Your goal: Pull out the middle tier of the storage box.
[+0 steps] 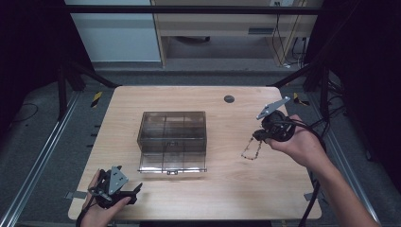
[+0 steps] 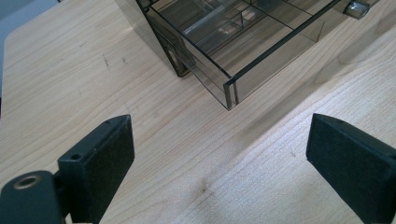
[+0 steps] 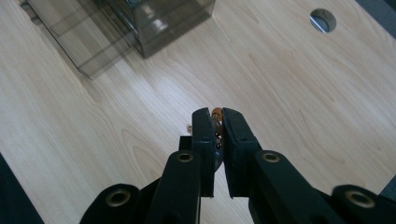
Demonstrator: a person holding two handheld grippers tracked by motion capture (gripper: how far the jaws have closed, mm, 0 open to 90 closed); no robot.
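Over at three o'clock on the wooden table [image 1: 222,189], the right gripper [image 1: 259,136] hung clear above the surface with its jaws pinched tight on a beaded bracelet [image 1: 252,149]! The loop of small brown and pale beads dangled from the tips, hanging free over the wood, off to the right of the box and well apart from it. In the right gripper view the two black jaws stood nearly together around the beads [image 3: 216,128], an amber one peeking out at the top between the pads.

Dead centre sat the smoky transparent organiser box [image 1: 172,137], its inside split into compartments by thin walls. A flat clear panel lay open at its six o'clock edge, with a small latch at the front rim.

Down at seven o'clock, close to the table's near edge, the left gripper [image 1: 135,191] rested low in the person's left hand [image 1: 97,208], its jaws spread wide with nothing between them. The left gripper view showed both black pads [image 2: 107,163] far apart over bare wood, the box's near corner [image 2: 229,95] lying ahead of them, untouched.

Up at one o'clock, a round cable hole [image 1: 229,99] marked the tabletop.
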